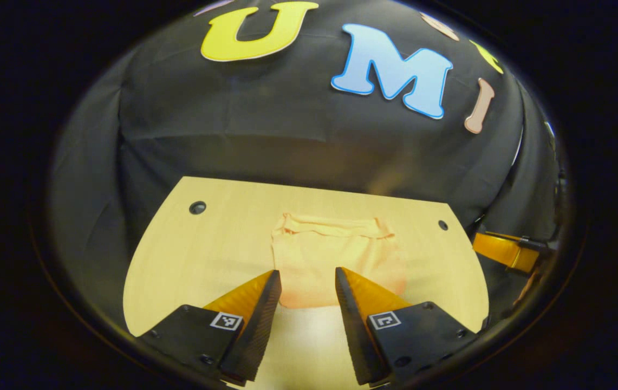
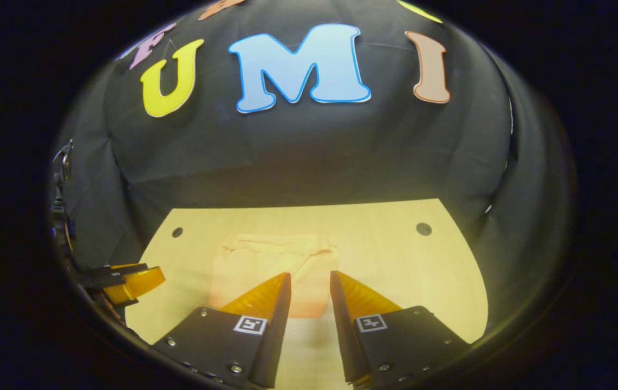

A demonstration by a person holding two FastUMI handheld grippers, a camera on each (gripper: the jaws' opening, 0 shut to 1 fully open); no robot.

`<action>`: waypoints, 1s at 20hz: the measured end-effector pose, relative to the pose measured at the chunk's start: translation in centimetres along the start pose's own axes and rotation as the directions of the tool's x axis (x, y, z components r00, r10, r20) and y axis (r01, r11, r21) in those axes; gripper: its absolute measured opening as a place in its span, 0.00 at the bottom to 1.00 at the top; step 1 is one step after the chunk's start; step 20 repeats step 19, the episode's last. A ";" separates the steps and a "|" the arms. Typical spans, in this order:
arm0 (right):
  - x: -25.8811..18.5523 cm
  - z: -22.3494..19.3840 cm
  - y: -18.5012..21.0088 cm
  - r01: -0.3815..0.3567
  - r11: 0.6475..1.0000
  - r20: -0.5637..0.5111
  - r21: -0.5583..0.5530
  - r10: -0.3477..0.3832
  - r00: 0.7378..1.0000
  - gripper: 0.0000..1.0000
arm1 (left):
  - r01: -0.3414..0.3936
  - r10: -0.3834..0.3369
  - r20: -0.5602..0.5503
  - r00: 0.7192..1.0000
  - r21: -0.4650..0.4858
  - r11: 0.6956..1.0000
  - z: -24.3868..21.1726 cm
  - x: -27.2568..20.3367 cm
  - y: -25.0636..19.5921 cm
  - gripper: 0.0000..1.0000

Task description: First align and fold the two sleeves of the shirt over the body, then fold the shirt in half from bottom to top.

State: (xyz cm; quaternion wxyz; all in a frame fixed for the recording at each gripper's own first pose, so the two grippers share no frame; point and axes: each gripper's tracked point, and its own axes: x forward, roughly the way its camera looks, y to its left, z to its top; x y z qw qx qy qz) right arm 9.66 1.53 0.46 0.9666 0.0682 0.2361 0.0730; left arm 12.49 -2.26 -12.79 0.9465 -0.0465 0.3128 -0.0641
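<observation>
Shirt [image 1: 336, 260] sits on the wooden table [image 1: 189, 260], already a small neat square with no sleeves sticking out. It looks folded in half too, so the job seems done. Both the left gripper [image 1: 307, 281] and right gripper [image 2: 310, 284] hang above it, fingers apart, holding nothing.

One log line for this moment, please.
shirt: folded, flat on table | left tongs: open, above near hem, holding nothing | right tongs: open, holding nothing | stage: folds look done
</observation>
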 end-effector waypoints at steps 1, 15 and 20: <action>-0.8 -0.7 0.2 -0.003 1.000 -0.001 0.003 0.003 1.000 0.46 | -0.002 0.002 -0.001 1.000 -0.004 1.000 -0.7 -1.2 -0.1 0.70; -9.9 -5.7 3.7 -0.053 0.999 0.154 0.002 0.052 0.987 0.45 | -0.004 0.000 0.084 0.996 0.054 0.999 -7.4 -12.9 0.8 0.66; -9.8 -5.8 3.8 -0.047 0.998 0.156 0.029 0.042 0.987 0.45 | 0.009 -0.014 0.077 0.997 0.068 0.998 -7.2 -13.0 1.1 0.65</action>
